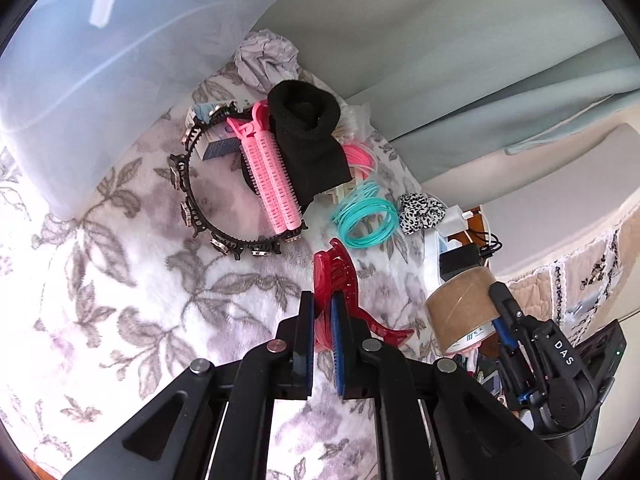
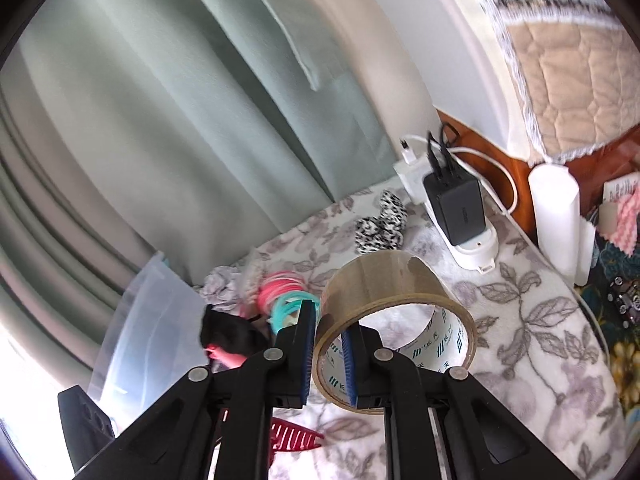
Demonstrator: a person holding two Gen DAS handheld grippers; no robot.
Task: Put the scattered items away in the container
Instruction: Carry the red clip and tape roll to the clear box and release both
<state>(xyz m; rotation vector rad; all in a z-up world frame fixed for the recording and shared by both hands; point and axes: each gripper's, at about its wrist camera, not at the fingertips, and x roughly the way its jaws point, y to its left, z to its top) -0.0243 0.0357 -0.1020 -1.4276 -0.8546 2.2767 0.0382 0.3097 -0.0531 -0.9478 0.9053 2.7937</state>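
Left gripper (image 1: 322,312): blue-padded fingers clamped on the red claw clip (image 1: 334,276); the clip's teeth rise past the fingertips and one handle curves out to the right

Right gripper (image 2: 329,326): fingers pinched across the wall of the brown tape roll (image 2: 394,312), one pad outside the ring and one inside; the roll is tilted, its printed white liner facing the camera

Container (image 1: 100,80): translucent plastic tub, seen in the left wrist view at upper left on the floral blanket (image 1: 140,320); in the right wrist view at lower left, beside the curtain (image 2: 180,100)

Scattered items, central heap: black toothed headband (image 1: 192,208) lying as an open arc; pink hair roller clip (image 1: 268,176) across it; black knitted band (image 1: 308,136) touching the roller; small blue and white box (image 1: 216,144) under the headband's upper end

Scattered items, right of heap: teal hair ties (image 1: 364,220) beside pink hair ties (image 1: 360,156); leopard-print scrunchie (image 1: 422,212) just beyond them; crumpled grey cloth (image 1: 266,58) at the blanket's far edge

Periphery: black charger (image 2: 454,204) plugged into a white power strip (image 2: 476,252) near the scrunchie; white cylinder (image 2: 556,216) upright by the wooden frame
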